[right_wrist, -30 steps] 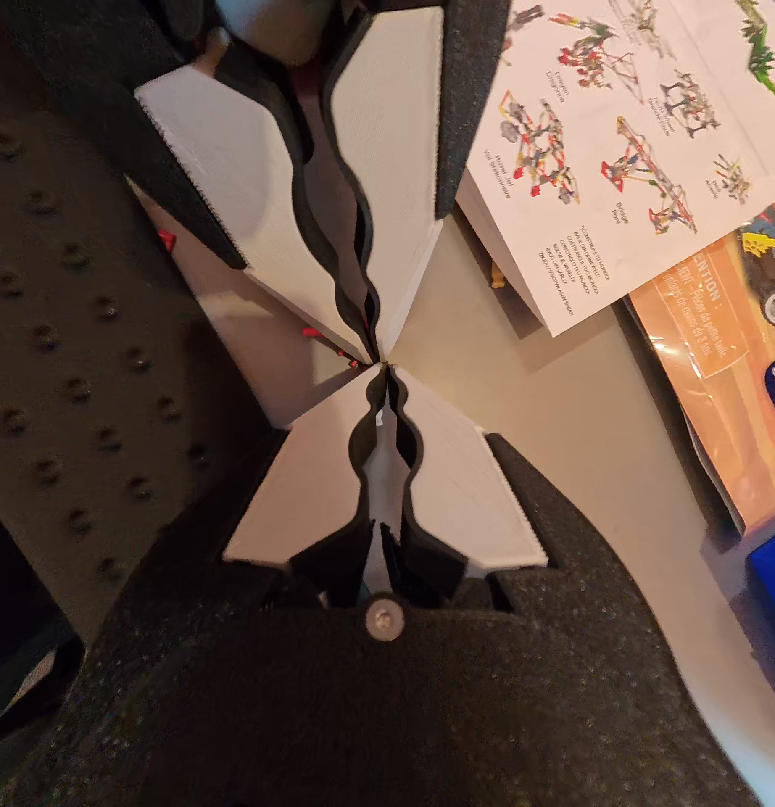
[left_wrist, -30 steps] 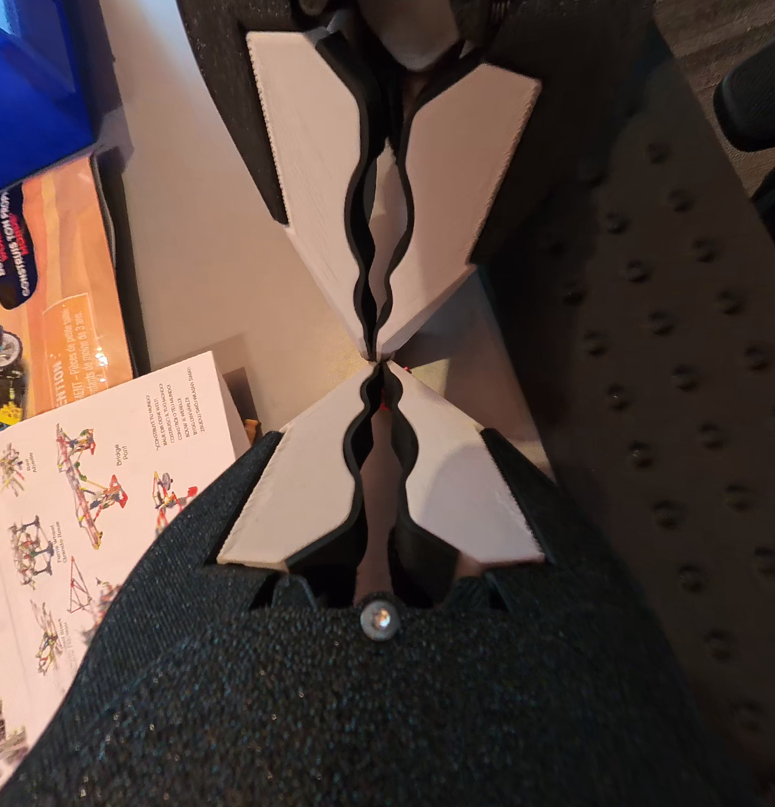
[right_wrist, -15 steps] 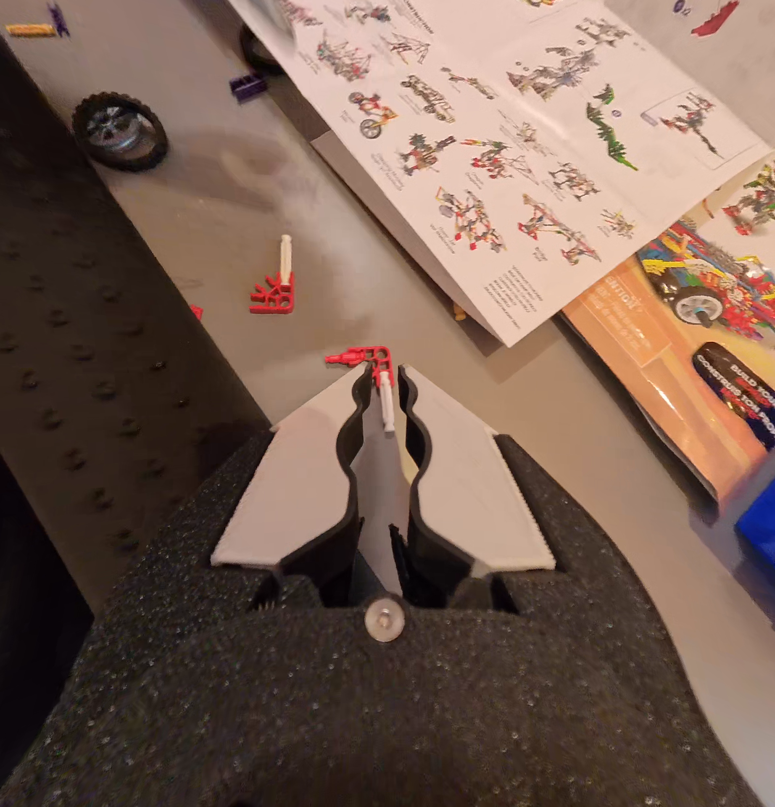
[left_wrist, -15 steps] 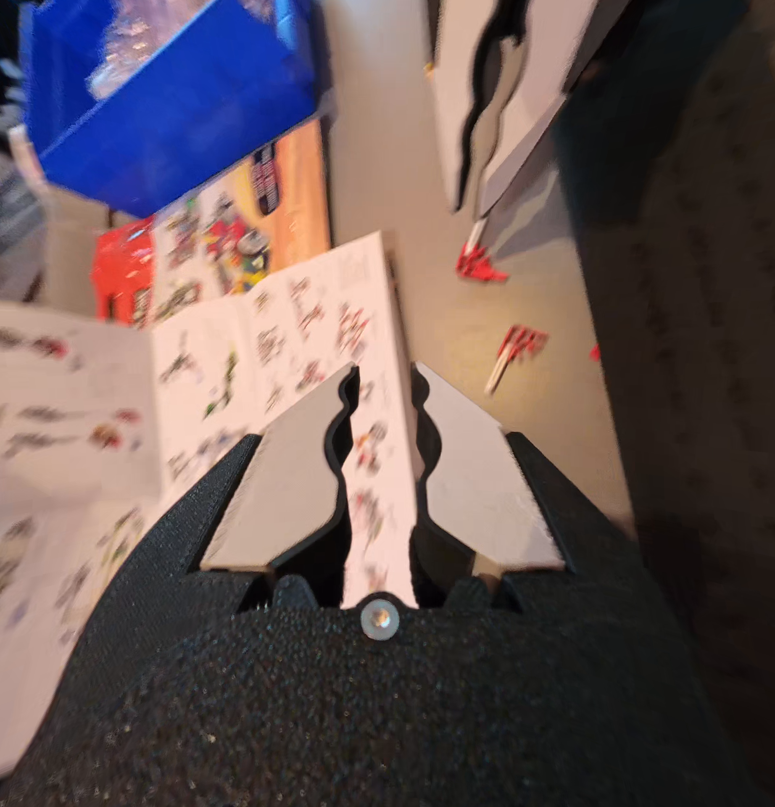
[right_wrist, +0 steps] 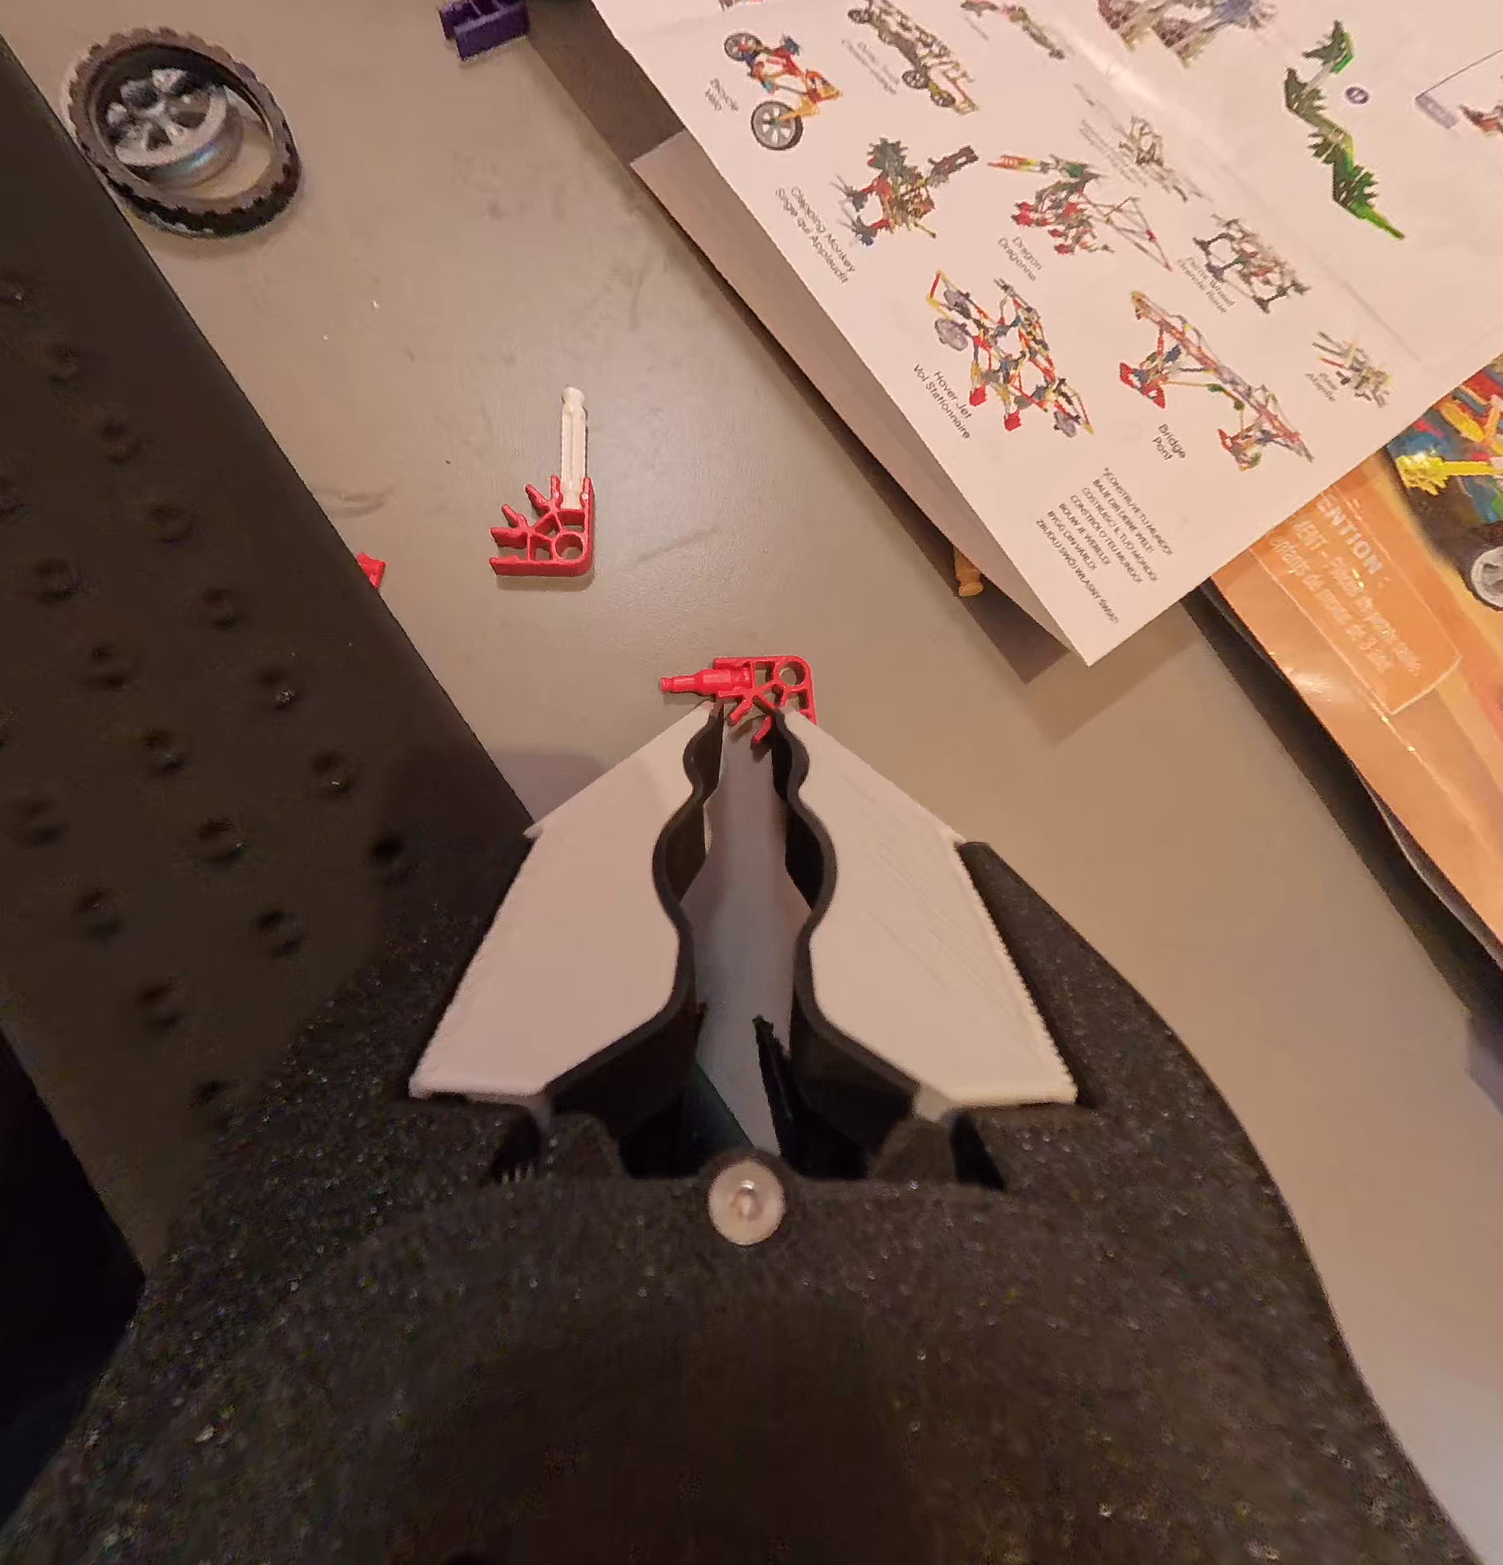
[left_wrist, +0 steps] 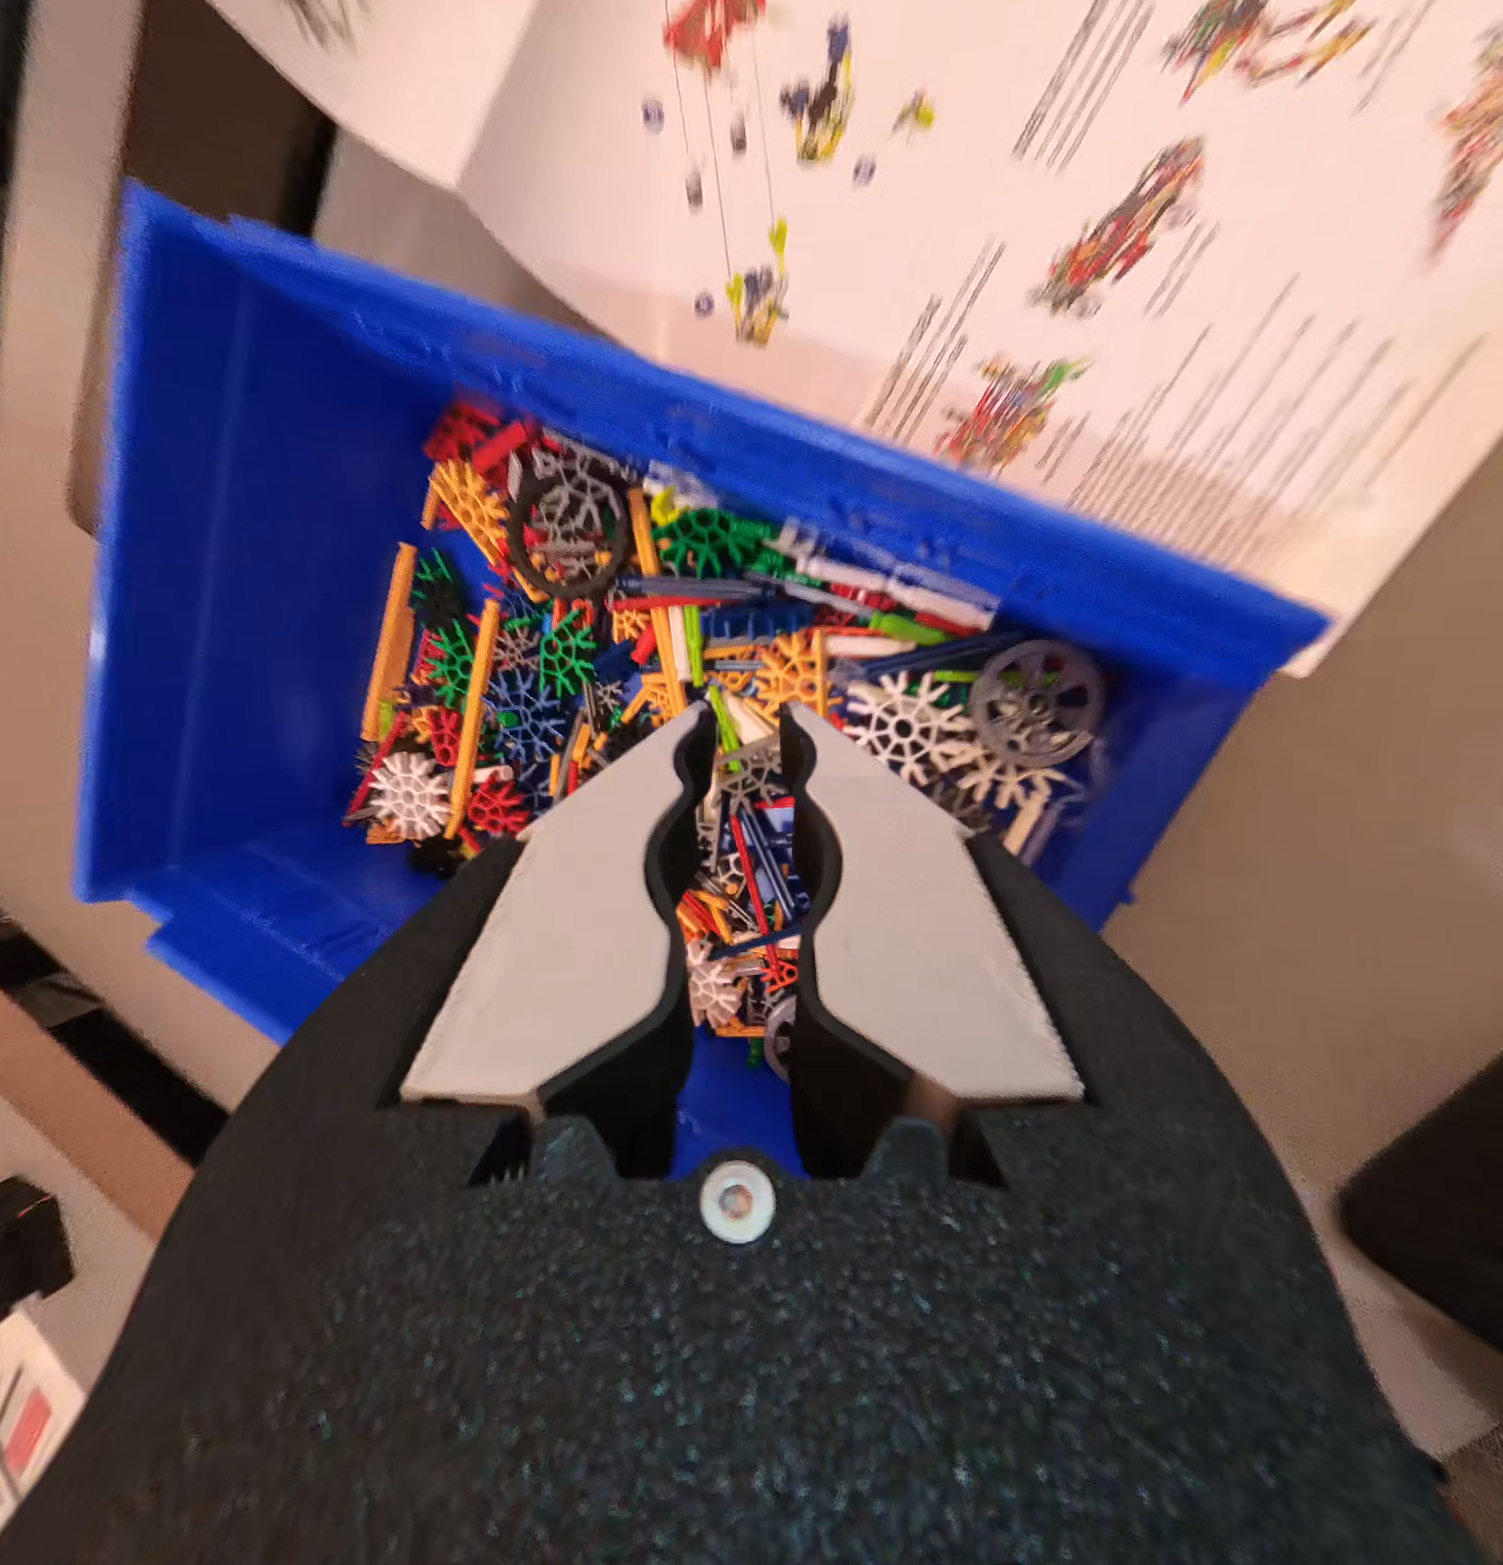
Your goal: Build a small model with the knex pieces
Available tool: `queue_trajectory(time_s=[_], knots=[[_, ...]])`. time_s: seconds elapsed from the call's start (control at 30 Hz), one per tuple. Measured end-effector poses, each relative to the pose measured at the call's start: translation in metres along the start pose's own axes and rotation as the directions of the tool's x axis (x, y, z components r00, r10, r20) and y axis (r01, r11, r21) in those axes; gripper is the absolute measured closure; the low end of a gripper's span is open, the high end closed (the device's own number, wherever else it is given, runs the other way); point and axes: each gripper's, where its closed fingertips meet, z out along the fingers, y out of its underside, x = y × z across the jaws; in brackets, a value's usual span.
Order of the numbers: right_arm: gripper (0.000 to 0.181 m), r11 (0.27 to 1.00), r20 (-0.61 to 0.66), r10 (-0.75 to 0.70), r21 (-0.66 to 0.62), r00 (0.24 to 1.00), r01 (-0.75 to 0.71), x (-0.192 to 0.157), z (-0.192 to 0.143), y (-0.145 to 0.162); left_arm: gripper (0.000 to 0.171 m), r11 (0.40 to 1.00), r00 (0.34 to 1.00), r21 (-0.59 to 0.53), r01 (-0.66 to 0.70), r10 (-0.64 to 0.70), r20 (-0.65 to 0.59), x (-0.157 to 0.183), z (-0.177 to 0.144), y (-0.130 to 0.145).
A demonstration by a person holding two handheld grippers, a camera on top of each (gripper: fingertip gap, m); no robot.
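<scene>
The left gripper (left_wrist: 744, 732) is held over a blue bin (left_wrist: 223, 593) filled with mixed construction pieces (left_wrist: 689, 652); its fingers are spread slightly and nothing is gripped. A printed instruction sheet (left_wrist: 1070, 212) is seen past the bin's far rim. The right gripper (right_wrist: 744, 728) is closed on a red corner connector (right_wrist: 769, 688) bearing a short red rod. A second red connector with a white rod (right_wrist: 553, 517) lies on the grey table (right_wrist: 943, 804) near its dark left edge, and a wheel (right_wrist: 181, 127) lies toward the far-left corner.
</scene>
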Motion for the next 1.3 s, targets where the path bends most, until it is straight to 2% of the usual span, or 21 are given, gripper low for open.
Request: queue_trajectory(time_s=[0.1, 0.2, 0.4, 0.53, 0.6, 0.87, 1.07, 1.3], knots=[[0.17, 1.0, -0.003, 0.004, -0.008, 1.0, -0.004, 0.001, 0.001, 0.001, 0.162, 0.999, 0.998, -0.023, 0.025, -0.026, -0.065, -0.001, 0.026, 0.013], [0.171, 1.0, 0.005, 0.019, -0.004, 1.0, -0.019, 0.002, 0.001, 0.001, 0.163, 1.0, 0.998, -0.021, 0.007, -0.008, -0.057, -0.009, 0.045, 0.013], [0.172, 1.0, 0.001, 0.027, -0.006, 1.0, -0.027, 0.003, 0.002, 0.001, 0.162, 1.0, 0.999, -0.013, -0.02, 0.02, -0.046, -0.023, 0.064, 0.01], [0.173, 1.0, 0.0, 0.03, -0.005, 1.0, -0.03, 0.003, 0.002, 0.001, 0.162, 0.997, 0.999, -0.082, -0.008, 0.004, -0.048, -0.029, 0.076, 0.025], [0.173, 1.0, 0.0, 0.031, -0.005, 1.0, -0.031, 0.003, 0.002, 0.001, 0.162, 0.999, 0.995, -0.048, 0.009, -0.013, -0.099, -0.022, 0.079, 0.022], [0.174, 0.999, 0.008, 0.042, -0.002, 0.999, -0.042, 0.004, 0.002, 0.001, 0.157, 0.999, 0.991, 0.014, 0.032, -0.03, -0.13, -0.017, 0.078, 0.019], [0.174, 0.999, 0.005, 0.039, -0.001, 0.999, -0.039, 0.004, 0.002, 0.001, 0.165, 1.0, 0.997, 0.001, 0.015, -0.015, -0.082, -0.023, 0.081, 0.018], [0.174, 0.999, -0.002, 0.033, -0.001, 0.999, -0.033, 0.005, 0.003, 0.001, 0.169, 0.996, 0.999, 0.078, 0.039, -0.037, -0.029, -0.036, 0.062, 0.012]])
